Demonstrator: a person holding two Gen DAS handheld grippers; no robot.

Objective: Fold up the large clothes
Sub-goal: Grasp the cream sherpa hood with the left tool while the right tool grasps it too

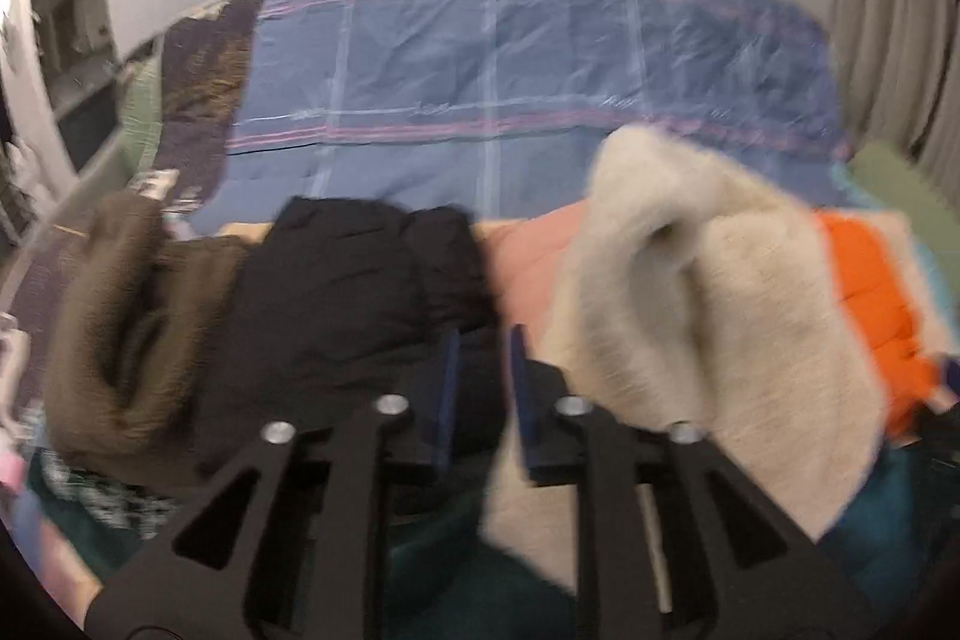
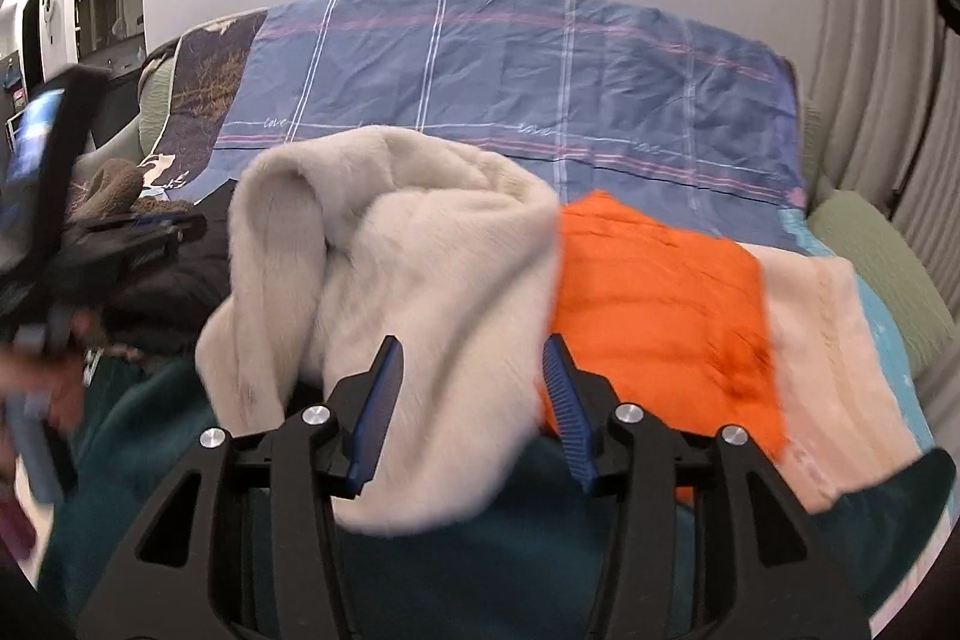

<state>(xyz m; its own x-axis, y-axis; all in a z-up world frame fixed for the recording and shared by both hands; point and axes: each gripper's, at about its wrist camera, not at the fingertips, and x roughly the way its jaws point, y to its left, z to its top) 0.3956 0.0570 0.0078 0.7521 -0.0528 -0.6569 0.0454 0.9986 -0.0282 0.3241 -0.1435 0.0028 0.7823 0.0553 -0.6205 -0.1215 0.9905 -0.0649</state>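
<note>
A heap of large clothes lies on a bed. The cream fluffy garment (image 1: 708, 292) (image 2: 408, 244) sits bunched on top, with an orange puffer jacket (image 1: 870, 292) (image 2: 654, 304) and a pale pink garment (image 2: 828, 340) to its right. Left of it lie a black jacket (image 1: 360, 292) and a brown fleece (image 1: 132, 340). A teal garment (image 2: 480, 568) spreads along the near edge. My left gripper (image 1: 485, 340) hovers over the black jacket, its blue pads a narrow gap apart, nothing pinched. My right gripper (image 2: 473, 346) stands open over the cream garment's near edge. The left gripper (image 2: 174, 226) also shows in the right wrist view.
A blue checked sheet (image 1: 492, 58) (image 2: 510, 70) covers the bed behind the heap. A dark patterned cloth (image 1: 204, 64) lies at its left edge and a green cushion (image 2: 870, 244) at the right. Curtains (image 2: 888, 40) hang at the right, a plain wall behind.
</note>
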